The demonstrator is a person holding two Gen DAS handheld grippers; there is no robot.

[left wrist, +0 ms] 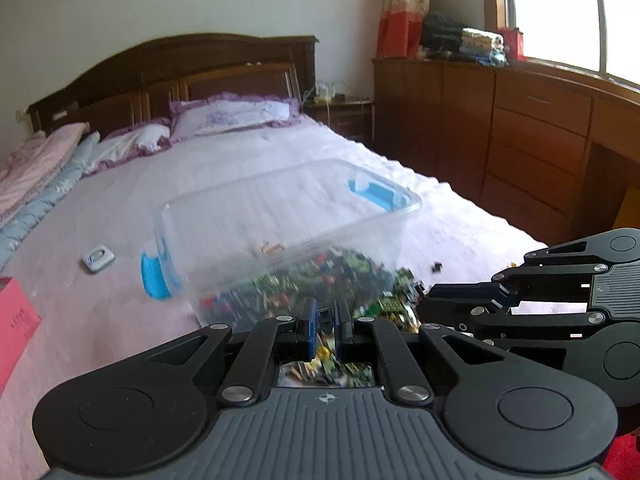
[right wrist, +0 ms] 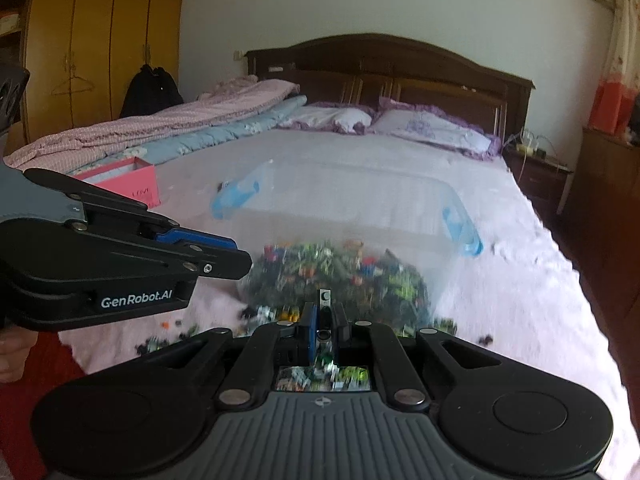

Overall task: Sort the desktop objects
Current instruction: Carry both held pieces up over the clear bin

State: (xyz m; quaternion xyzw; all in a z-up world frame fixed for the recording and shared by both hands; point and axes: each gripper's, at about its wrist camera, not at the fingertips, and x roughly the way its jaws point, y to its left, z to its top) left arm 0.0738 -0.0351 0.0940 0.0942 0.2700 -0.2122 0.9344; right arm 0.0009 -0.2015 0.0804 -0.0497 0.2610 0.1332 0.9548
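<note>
The pink box (right wrist: 128, 182) sits by the bed's (left wrist: 100, 208) left edge. The left gripper (left wrist: 325, 334) and right gripper (right wrist: 325, 334) each pinch the near rim of the tilted bin (left wrist: 280, 216), bricks (right wrist: 340, 272) spilling at the foot edge. More could roll off. Blur hides individual pieces.

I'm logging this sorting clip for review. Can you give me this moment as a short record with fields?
setting: bed in a bedroom
container: clear plastic bin with blue latches, tipped up on the bed
contents: small colourful bricks heaped at the bin's low end, some spilled on the cover
left claw: shut at the bin's near edge
right claw: shut at the bin's near edge
other items: pink box; small white device
</note>
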